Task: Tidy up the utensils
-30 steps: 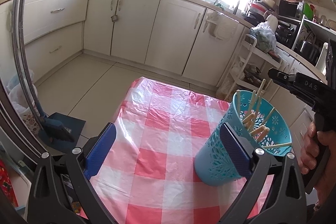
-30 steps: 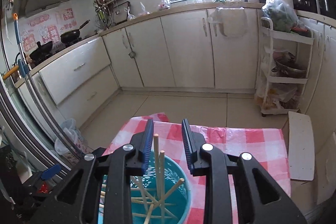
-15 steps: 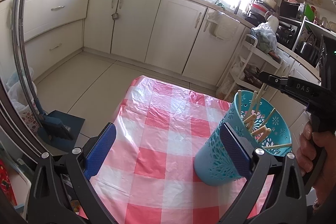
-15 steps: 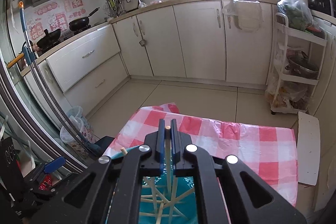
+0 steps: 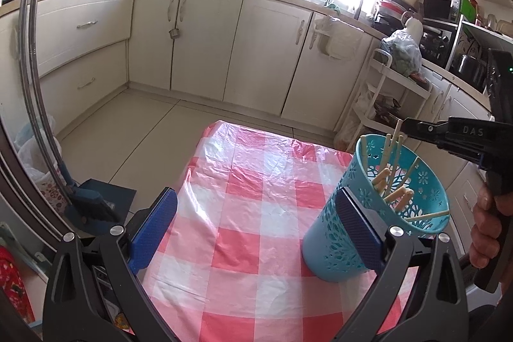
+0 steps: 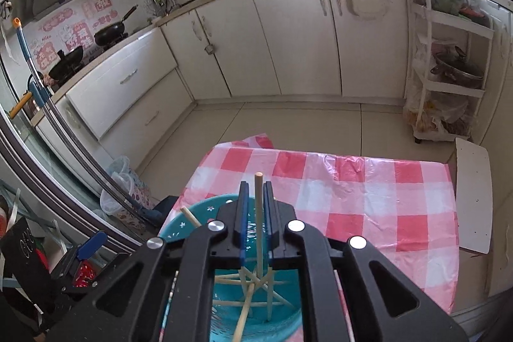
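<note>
A: Nearest to the left wrist camera, how does the left claw (image 5: 256, 229) stand?

B: Its two blue pads are spread wide and nothing is between them. The right-side pad (image 5: 359, 228) is just in front of the wall of the blue holder (image 5: 333, 249); whether it touches the wall cannot be told. The other pad hangs over the checked cloth (image 5: 256, 207).

A: And where is the holder itself?

B: It stands upright on the counter, on the red and white cloth, near the counter's right edge as the left camera sees it. Several pale chopsticks (image 5: 394, 194) lean inside it at different angles.

A: What does the right claw (image 6: 256, 207) do?

B: It is above the mouth of the holder (image 6: 205, 210). Its jaws are almost together, with one chopstick (image 6: 258, 213) upright in the narrow gap between them. The pads seem to press on the stick, and its tip rises a little above the fingertips. In the left view the same claw (image 5: 407, 125) comes in from the right over the rim, and the person's right hand (image 5: 487, 229) holds its handle.

A: What lies farther away?

B: Beyond the counter there is the tiled floor, then the white cabinets (image 6: 288, 47). A white rack (image 6: 449, 69) with a pot stands at the right, and a dustpan with a brush (image 5: 89, 207) is on the floor at the left.
</note>
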`<control>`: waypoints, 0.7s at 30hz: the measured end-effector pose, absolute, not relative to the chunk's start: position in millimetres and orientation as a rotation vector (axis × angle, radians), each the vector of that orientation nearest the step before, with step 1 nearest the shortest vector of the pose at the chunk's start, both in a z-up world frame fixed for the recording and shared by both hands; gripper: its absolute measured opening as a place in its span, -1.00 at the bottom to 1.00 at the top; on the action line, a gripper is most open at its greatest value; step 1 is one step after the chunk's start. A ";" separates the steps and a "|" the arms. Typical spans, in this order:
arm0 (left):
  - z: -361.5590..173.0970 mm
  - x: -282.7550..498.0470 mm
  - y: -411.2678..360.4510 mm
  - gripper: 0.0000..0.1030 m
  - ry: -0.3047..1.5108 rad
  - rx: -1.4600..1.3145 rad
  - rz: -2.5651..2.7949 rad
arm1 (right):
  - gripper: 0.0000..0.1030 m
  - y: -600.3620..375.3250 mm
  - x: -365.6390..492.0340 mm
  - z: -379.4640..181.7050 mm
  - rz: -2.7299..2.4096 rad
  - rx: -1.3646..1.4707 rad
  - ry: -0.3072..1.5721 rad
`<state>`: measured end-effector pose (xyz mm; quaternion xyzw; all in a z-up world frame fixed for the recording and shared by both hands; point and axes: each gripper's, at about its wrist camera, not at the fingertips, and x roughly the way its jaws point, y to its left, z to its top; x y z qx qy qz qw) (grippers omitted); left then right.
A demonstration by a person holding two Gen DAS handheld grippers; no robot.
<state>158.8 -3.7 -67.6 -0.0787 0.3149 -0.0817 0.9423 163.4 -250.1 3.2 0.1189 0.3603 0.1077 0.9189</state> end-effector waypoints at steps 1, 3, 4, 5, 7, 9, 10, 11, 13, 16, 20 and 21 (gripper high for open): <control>-66.3 157.6 -6.1 0.85 0.644 -0.150 -0.176 | -0.52 -253.3 151.0 9.7 0.206 0.245 0.704; -63.2 155.5 -10.9 0.85 0.657 -0.122 -0.199 | -0.24 -258.2 126.7 21.2 0.168 0.234 0.642; -60.6 154.0 -15.6 0.85 0.667 -0.094 -0.209 | -0.17 -259.1 109.8 25.2 0.146 0.218 0.617; -57.8 152.6 -19.1 0.85 0.672 -0.067 -0.205 | -0.10 -257.9 97.6 27.6 0.134 0.201 0.608; -48.6 145.5 -25.3 0.85 0.670 -0.024 -0.189 | 0.16 -252.8 65.8 27.4 0.110 0.158 0.599; -36.7 130.7 -29.0 0.85 0.652 -0.004 -0.173 | 0.48 -246.8 40.0 22.9 0.086 0.129 0.605; -30.8 120.7 -30.4 0.85 0.641 0.006 -0.165 | 0.55 -243.5 27.7 20.0 0.081 0.120 0.610; -25.4 112.6 -31.1 0.85 0.634 0.014 -0.160 | 0.62 -240.2 13.9 17.3 0.078 0.117 0.613; -14.6 93.8 -32.1 0.85 0.638 0.017 -0.151 | 0.74 -236.0 -9.6 14.4 0.074 0.128 0.616; 0.8 71.6 -29.7 0.85 0.657 0.015 -0.143 | 0.82 -231.8 -34.4 17.6 0.078 0.148 0.613; 19.9 38.3 -26.5 0.85 0.671 0.031 -0.097 | 0.85 -227.5 -63.6 32.3 0.084 0.182 0.601; 25.1 29.0 -25.0 0.85 0.669 0.034 -0.086 | 0.85 -226.1 -71.2 36.8 0.079 0.184 0.597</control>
